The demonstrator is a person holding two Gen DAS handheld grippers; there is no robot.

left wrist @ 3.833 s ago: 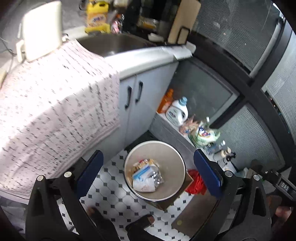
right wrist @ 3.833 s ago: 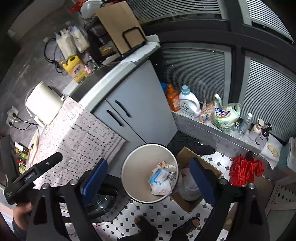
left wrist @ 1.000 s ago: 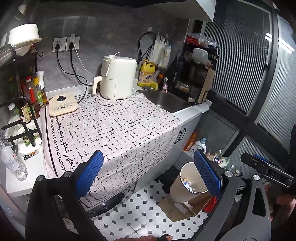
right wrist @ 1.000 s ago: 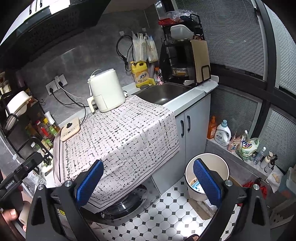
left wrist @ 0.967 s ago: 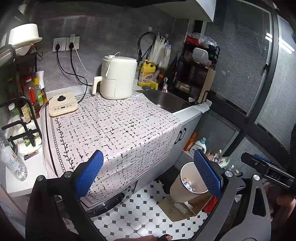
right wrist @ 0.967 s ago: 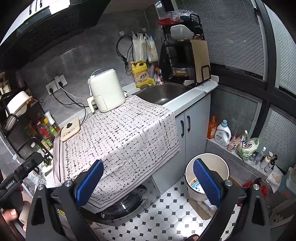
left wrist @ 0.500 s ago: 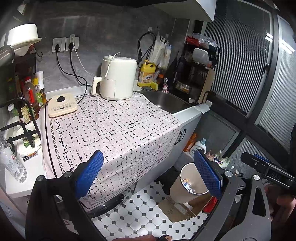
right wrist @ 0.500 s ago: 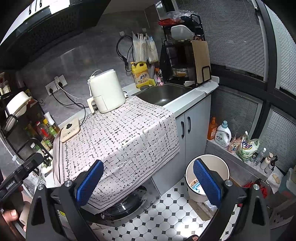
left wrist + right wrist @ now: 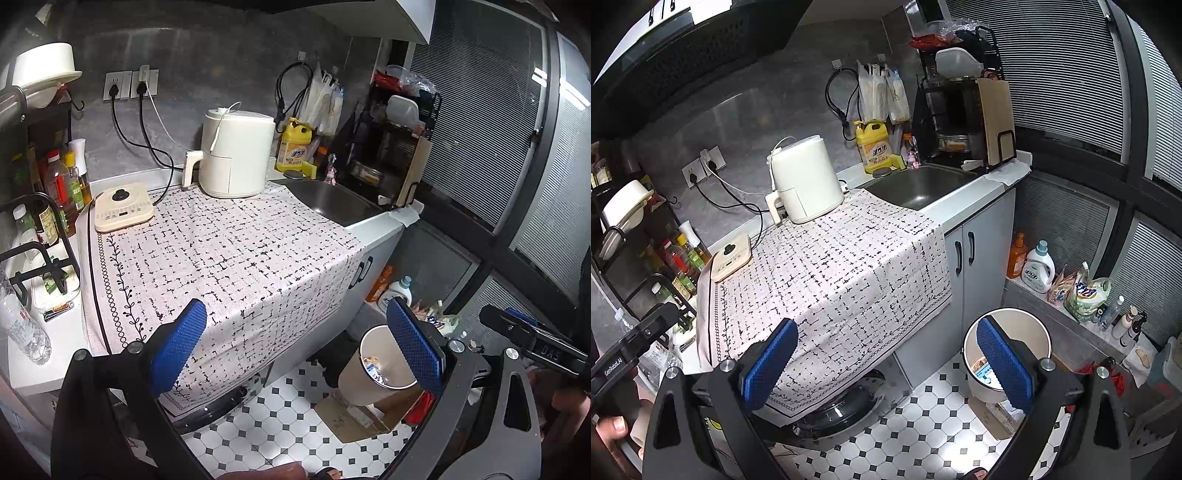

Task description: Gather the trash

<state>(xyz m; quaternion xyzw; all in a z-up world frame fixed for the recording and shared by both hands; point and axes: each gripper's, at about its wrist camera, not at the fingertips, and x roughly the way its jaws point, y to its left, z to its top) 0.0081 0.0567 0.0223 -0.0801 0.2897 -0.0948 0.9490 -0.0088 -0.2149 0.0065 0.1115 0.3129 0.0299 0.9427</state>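
Note:
A cream trash bin (image 9: 373, 369) stands on the tiled floor beside the grey cabinet and holds crumpled wrappers (image 9: 373, 365). It also shows in the right wrist view (image 9: 1019, 332), partly behind a blue pad. My left gripper (image 9: 295, 347) is open and empty, held high in front of the cloth-covered counter (image 9: 221, 251). My right gripper (image 9: 886, 362) is open and empty, also raised before the counter (image 9: 842, 266). No loose trash shows on the cloth.
A white air fryer (image 9: 236, 155) and a cream cooker pad (image 9: 123, 212) sit at the back of the counter. A sink (image 9: 332, 203) lies to the right. Bottles (image 9: 62, 181) stand on a rack at left. A cardboard box (image 9: 351, 417) lies by the bin.
Over the last second little has moved. Earlier both grippers hung right over the bin looking down; since then they have risen and pulled back to face the whole counter.

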